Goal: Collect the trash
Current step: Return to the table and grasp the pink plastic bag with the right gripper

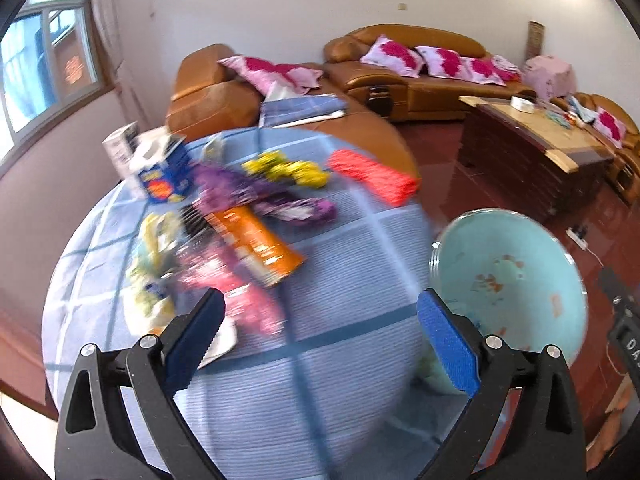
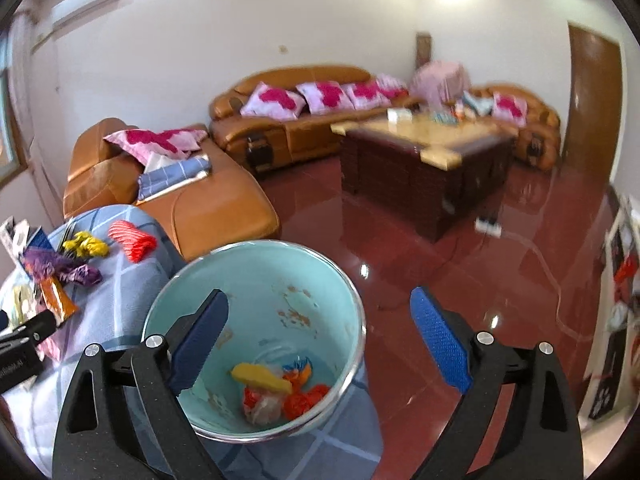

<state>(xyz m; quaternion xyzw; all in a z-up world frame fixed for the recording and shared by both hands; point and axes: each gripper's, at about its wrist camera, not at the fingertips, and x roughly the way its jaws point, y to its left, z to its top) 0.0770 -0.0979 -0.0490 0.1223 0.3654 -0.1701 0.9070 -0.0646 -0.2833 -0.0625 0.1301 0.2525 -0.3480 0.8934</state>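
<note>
Wrappers [image 1: 244, 236] strewn lengthwise across cloth [image 1: 320, 380]; both claws gaping.

Home living room. Tan leather sofa [image 2: 292, 120] with pink-and-magenta cushions [image 2: 272, 100], matching armchair [image 2: 172, 184], dark wood coffee table [image 2: 424, 168] on glossy red floor [image 2: 400, 264]. Wall air conditioner [image 2: 86, 6], probably; view soft there.

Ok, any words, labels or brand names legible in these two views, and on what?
"DA": white letters on the black device at the right edge, cut off.
Blue box: printing blurred, unreadable.
Orange packet: print blurred, unreadable.
Black device at the left edge: small white text, too blurred to read.
</note>
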